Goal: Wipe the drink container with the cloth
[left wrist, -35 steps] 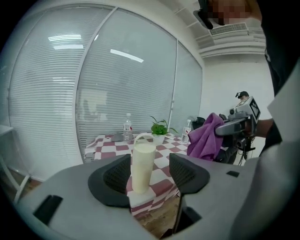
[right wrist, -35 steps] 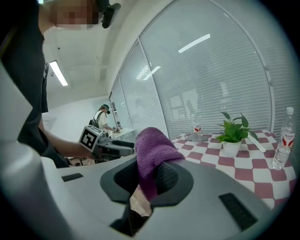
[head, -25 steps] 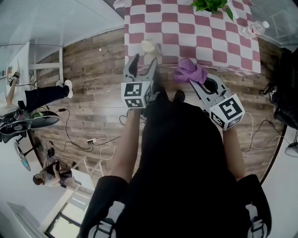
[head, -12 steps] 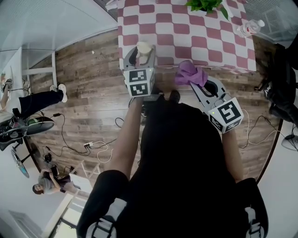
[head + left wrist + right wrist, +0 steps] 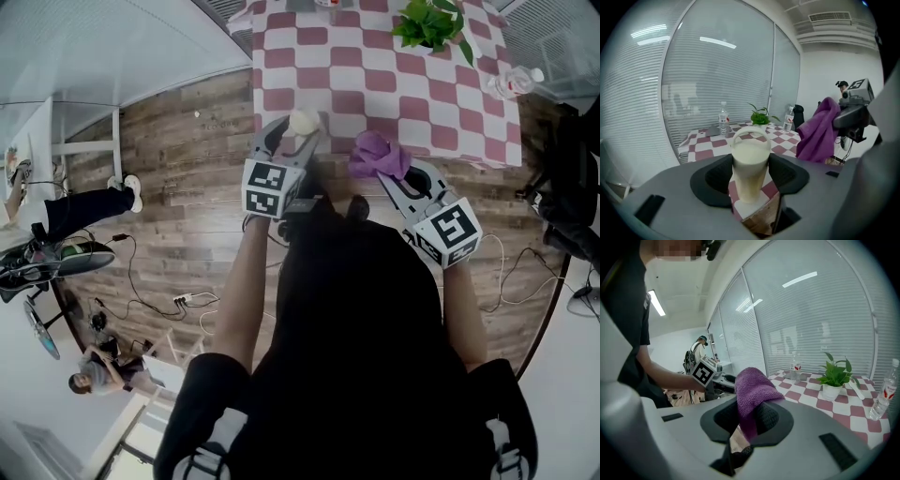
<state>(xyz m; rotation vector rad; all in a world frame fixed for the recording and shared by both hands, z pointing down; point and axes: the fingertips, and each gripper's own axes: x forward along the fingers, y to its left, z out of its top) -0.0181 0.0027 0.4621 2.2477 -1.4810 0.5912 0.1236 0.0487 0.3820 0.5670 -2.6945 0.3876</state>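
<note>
Head view showed both things in hand but, I judged, no wiping begun. The left gripper [image 5: 292, 127] clamped the cup [image 5: 302, 121] at the table's [image 5: 375, 66] near edge. The right gripper [image 5: 747, 420] pinched the purple cloth [image 5: 752, 394] beside the cup, apart from it. Whether the cup's base touched the table was unclear.

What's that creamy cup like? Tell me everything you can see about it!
The cup is pale cream and smooth, like plastic. It is tall, narrows toward the bottom, and has a loop handle arching over its top. It stands upright between the jaws of the left gripper, which press its sides. It is at the near edge of the checkered table. The purple cloth hangs to its right, not touching it.
</note>
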